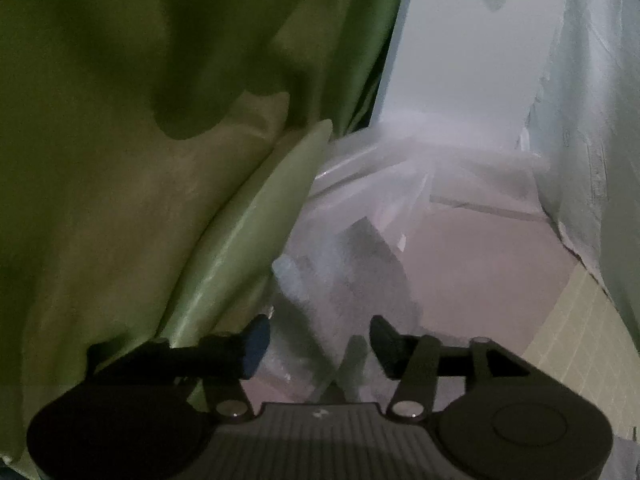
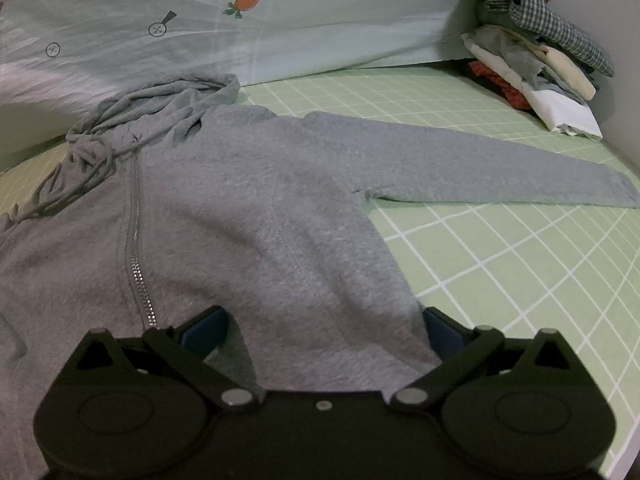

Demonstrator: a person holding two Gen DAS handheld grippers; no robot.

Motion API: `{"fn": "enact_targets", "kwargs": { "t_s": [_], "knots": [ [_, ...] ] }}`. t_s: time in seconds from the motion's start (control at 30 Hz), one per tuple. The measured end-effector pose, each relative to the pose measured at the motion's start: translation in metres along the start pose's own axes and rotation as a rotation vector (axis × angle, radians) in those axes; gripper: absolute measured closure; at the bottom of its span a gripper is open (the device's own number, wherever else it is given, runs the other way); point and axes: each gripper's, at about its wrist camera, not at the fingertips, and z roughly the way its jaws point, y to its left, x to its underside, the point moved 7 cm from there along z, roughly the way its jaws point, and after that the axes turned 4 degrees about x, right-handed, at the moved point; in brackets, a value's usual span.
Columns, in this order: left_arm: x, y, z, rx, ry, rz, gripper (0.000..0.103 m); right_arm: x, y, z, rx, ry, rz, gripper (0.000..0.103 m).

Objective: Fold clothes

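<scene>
Spreading the right gripper (image 2: 324,328) wide over the grey hoodie (image 2: 240,208), you are pinning its hem flat just ahead of the pads; your left gripper (image 1: 318,340) is hanging half-open and empty beside the green curtain (image 1: 140,120)

A green curtain (image 1: 140,120) hangs left of the jaws. Clear plastic (image 1: 360,208) lies ahead on the pinkish floor (image 1: 480,264). The bed sheet (image 2: 500,264) is green with white squares. The light is dim.
</scene>
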Motion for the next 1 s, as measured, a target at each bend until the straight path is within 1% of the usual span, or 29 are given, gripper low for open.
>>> {"fn": "enact_targets", "kwargs": {
  "t_s": [0.07, 0.17, 0.2, 0.23, 0.3, 0.4, 0.57, 0.67, 0.77, 0.87, 1.0],
  "knots": [
    [-0.003, 0.002, 0.007, 0.010, 0.011, -0.032, 0.045, 0.000, 0.000, 0.000, 0.000, 0.000, 0.000, 0.000],
    [-0.004, 0.003, 0.018, -0.009, 0.032, -0.052, 0.048, 0.000, 0.001, 0.000, 0.001, -0.001, 0.001, 0.000],
    [-0.005, 0.006, 0.021, -0.019, 0.034, -0.058, 0.054, 0.000, 0.001, 0.000, 0.001, -0.001, 0.001, 0.000],
    [-0.005, 0.008, 0.022, -0.026, 0.032, -0.064, 0.069, 0.000, 0.000, 0.000, 0.001, -0.001, 0.001, 0.000],
    [-0.005, 0.012, 0.026, -0.036, 0.043, -0.068, 0.084, 0.000, 0.000, 0.000, 0.002, 0.000, 0.002, 0.000],
    [-0.003, 0.020, 0.033, -0.050, 0.055, -0.073, 0.092, 0.000, 0.001, 0.000, 0.006, -0.004, 0.006, 0.000],
    [-0.002, 0.016, 0.031, -0.075, 0.056, -0.031, 0.094, 0.002, 0.001, -0.002, 0.015, -0.020, 0.019, 0.000],
    [-0.004, 0.009, 0.022, -0.076, 0.045, -0.012, 0.095, 0.003, 0.001, -0.002, 0.016, -0.025, 0.021, 0.000],
    [-0.005, -0.002, 0.009, -0.051, 0.025, 0.024, 0.095, 0.003, 0.001, -0.002, 0.013, -0.034, 0.022, 0.000],
    [-0.001, -0.014, -0.005, -0.011, 0.019, 0.051, 0.097, 0.004, 0.000, -0.002, 0.007, -0.045, 0.019, 0.000],
    [0.004, -0.042, -0.028, 0.051, 0.001, 0.105, 0.098, -0.001, -0.002, 0.000, -0.018, -0.018, -0.008, 0.000]
  ]
}}
